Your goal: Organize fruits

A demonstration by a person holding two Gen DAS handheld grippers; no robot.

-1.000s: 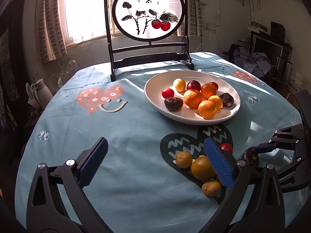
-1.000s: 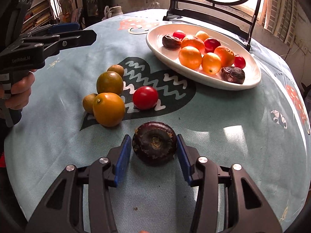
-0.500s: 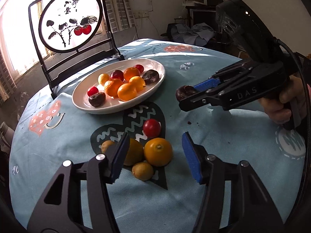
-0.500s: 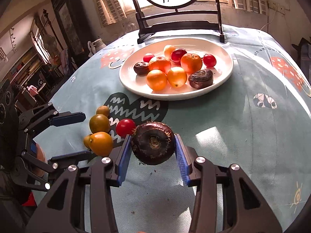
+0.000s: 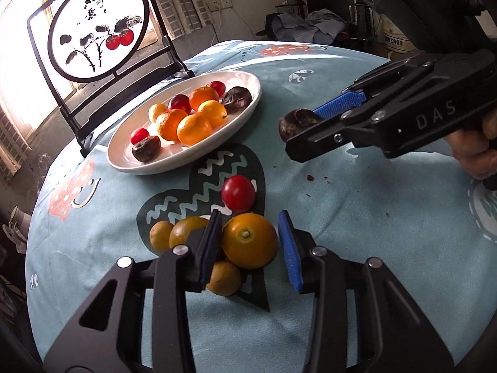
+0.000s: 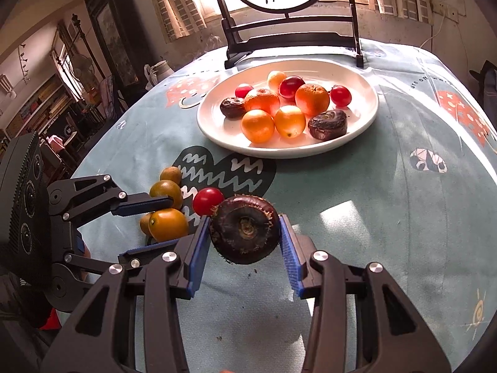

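We see a glossy white plate (image 6: 369,115), ceramic by its look, on a matt printed cloth (image 6: 388,202). The tomato (image 5: 238,193) has a smooth, shiny skin; the orange (image 5: 249,240) is finely dimpled with a soft sheen. The water chestnut (image 6: 244,229) looks dark, rough and fibrous. Our grippers' pads (image 6: 197,256) are ribbed blue rubber on matt black plastic with bright metal screws.

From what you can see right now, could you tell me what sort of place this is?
Probably a lived-in home: a table under a printed tablecloth, a decorative painted screen, and cluttered bookshelves.
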